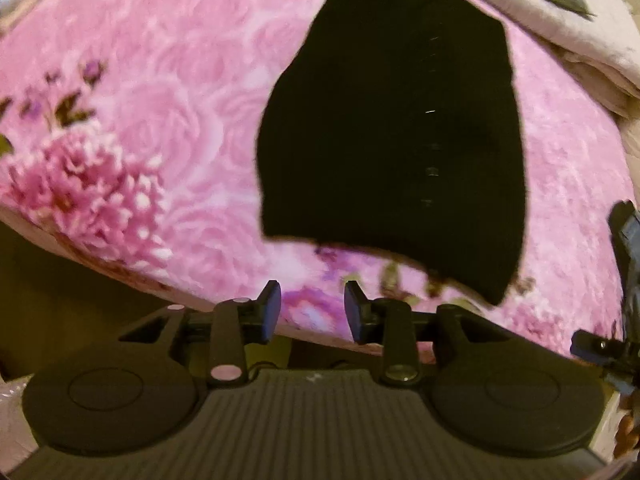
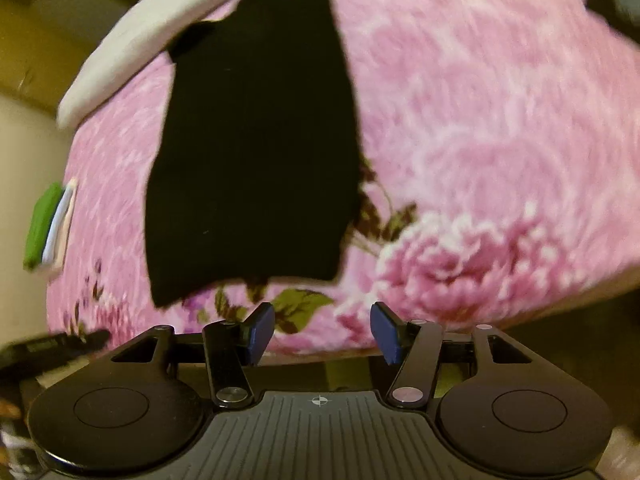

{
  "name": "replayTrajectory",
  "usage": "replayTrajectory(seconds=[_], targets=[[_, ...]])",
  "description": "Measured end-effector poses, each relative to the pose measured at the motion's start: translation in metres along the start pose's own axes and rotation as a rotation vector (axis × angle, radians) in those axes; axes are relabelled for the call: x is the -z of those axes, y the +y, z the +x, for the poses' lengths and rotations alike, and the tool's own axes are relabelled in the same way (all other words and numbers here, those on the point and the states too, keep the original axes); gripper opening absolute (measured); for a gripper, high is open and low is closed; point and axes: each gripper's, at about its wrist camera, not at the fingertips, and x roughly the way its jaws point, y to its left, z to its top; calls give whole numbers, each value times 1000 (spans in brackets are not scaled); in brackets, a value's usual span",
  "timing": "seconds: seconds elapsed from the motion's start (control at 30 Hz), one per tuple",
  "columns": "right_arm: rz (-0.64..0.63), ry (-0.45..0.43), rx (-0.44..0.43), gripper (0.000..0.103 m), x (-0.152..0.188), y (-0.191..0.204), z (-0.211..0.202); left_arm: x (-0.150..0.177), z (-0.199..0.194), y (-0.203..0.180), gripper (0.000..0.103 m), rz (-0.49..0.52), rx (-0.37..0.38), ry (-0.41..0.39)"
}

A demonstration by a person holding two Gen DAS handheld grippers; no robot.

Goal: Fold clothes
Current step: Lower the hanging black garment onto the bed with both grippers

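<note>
A black garment [image 1: 394, 136] lies flat on a pink floral bedspread [image 1: 160, 120], folded into a long narrow shape. It also shows in the right wrist view [image 2: 256, 152]. My left gripper [image 1: 312, 312] is open and empty, near the bed's front edge, just short of the garment's near hem. My right gripper [image 2: 322, 330] is open and empty, near the front edge too, below the garment's near right corner. The right gripper's body shows at the right edge of the left wrist view [image 1: 624, 280].
A pale folded blanket or pillow [image 1: 560, 20] lies at the head of the bed beyond the garment, seen also in the right wrist view [image 2: 160, 32]. A small stack of green and white folded cloth [image 2: 50, 228] lies at the bed's far left side.
</note>
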Motion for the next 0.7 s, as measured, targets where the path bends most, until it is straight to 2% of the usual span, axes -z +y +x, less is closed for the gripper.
replayTrajectory(seconds=[0.13, 0.3, 0.57, 0.6, 0.63, 0.67, 0.7], targets=[[130, -58, -22, 57, -3, -24, 33, -23, 44, 26, 30, -78, 25, 11], [210, -122, -43, 58, -17, -43, 74, -44, 82, 57, 32, -192, 86, -8], [306, -111, -125, 58, -20, -39, 119, -53, 114, 71, 33, -303, 217, -3], [292, -92, -107, 51, -23, -34, 122, -53, 116, 70, 31, -308, 219, -5], [277, -72, -89, 38, -26, -30, 124, -55, 117, 68, 20, -287, 210, -4], [262, -52, -70, 11, -29, -25, 127, -56, 116, 66, 7, -262, 201, 3], [245, -31, -44, 11, -34, -24, 127, -56, 112, 65, 7, -252, 207, 0]])
